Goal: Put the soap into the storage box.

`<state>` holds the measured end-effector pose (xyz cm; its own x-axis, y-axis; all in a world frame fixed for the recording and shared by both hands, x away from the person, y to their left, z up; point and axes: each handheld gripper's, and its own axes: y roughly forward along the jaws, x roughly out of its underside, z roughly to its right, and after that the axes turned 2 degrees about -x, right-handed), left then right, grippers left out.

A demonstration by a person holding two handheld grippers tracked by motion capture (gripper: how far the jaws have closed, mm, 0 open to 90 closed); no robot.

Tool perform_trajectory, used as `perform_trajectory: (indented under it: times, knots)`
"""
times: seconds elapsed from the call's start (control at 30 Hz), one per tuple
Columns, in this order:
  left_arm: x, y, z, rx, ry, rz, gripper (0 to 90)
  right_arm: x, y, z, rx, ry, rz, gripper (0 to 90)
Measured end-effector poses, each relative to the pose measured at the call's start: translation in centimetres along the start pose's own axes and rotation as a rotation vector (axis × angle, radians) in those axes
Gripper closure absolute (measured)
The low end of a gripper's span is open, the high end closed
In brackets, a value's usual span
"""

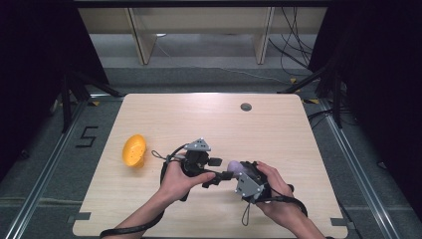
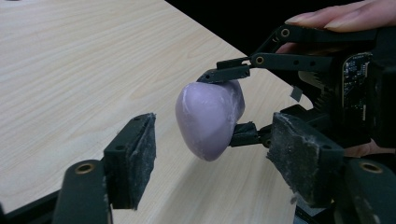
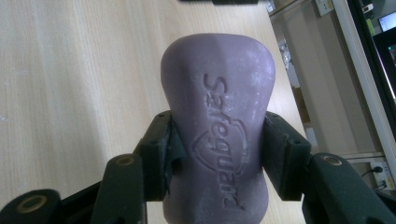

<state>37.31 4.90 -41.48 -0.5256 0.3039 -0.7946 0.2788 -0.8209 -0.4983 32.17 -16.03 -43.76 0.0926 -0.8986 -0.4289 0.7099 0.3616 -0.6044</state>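
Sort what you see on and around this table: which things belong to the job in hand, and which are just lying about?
In the job: purple soap bar, right gripper clamped on it, left gripper open around it.
Lying about: orange bowl, tipped on its side; table; floor cables.

The purple soap bar's lower end is cut off by the frame's bottom edge.

Right claw clamped tight; left claw apart, jaws seemingly gripping nothing, facing right claw.
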Motion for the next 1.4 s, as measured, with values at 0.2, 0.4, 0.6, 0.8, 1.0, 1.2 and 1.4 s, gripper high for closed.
perform_trajectory:
  times: [0.2,0.4,0.6,0.8,1.0,1.2,1.4]
  knots:
    - [-0.1,0.6,-0.1,0.018,-0.031,-0.015,36.3,-0.1,0.1,0.0,0.004,-0.014,0.005,50.3]
    - [-0.4,1.3,-0.6,0.044,-0.092,-0.024,41.7,-0.2,0.0,0.3,0.000,-0.054,0.016,50.3]
    - [-0.4,1.9,-0.6,0.049,-0.108,-0.040,42.8,-0.2,0.0,-0.2,-0.002,0.000,0.002,50.3]
    - [-0.1,2.8,-1.2,0.079,-0.145,-0.058,44.1,-0.3,-0.1,0.0,0.006,-0.033,0.017,50.3]
    - [-0.1,3.3,-1.4,0.105,-0.180,-0.054,47.1,-0.4,-0.1,-0.1,-0.003,-0.015,0.010,50.4]
    - [0.1,3.4,-1.6,0.121,-0.230,-0.058,52.5,-0.7,-0.3,-0.1,0.003,-0.002,0.017,50.3]
    - [0.3,3.5,-1.8,0.145,-0.254,-0.057,56.7,-0.5,-0.3,-0.3,0.007,-0.002,0.010,50.3]
